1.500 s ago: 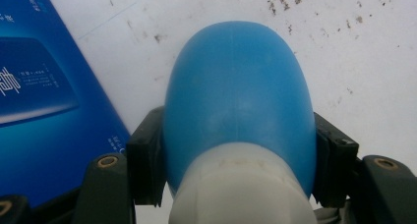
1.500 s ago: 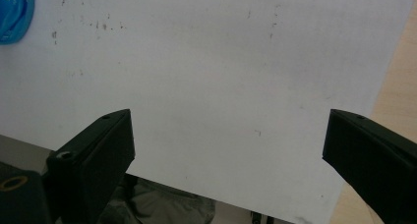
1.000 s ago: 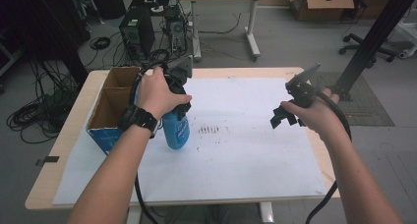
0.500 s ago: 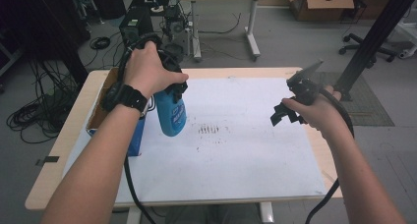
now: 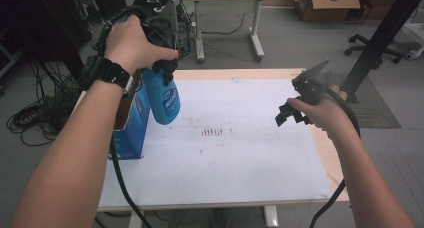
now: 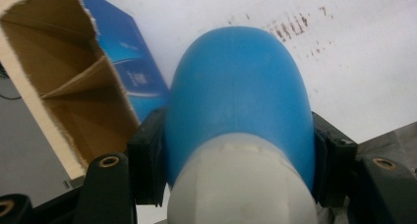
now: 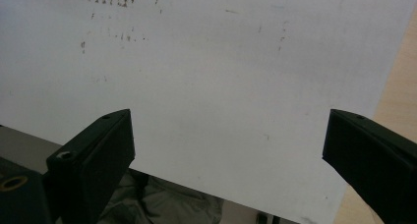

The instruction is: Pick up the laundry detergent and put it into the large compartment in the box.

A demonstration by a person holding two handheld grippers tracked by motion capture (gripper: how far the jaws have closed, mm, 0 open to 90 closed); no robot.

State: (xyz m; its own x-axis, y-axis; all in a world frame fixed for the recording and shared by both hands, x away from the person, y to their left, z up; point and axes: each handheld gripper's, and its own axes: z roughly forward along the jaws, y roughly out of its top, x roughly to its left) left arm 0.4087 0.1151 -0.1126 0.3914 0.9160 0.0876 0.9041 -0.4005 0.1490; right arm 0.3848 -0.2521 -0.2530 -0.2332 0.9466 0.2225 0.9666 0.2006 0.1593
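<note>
Since your left tongs [image 5: 162,63], closed on the blue bottle [image 5: 164,99], have lifted it off the table [image 5: 250,153] to 10 o'clock beside the box [image 5: 131,125], boxing it seems next, while your right tongs [image 5: 292,110] wait open at 3 o'clock.

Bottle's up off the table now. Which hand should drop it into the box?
Left, probably. The left gripper is shut on the bottle, raised beside the open box. The right gripper is open, empty, over the far side of the table.
</note>
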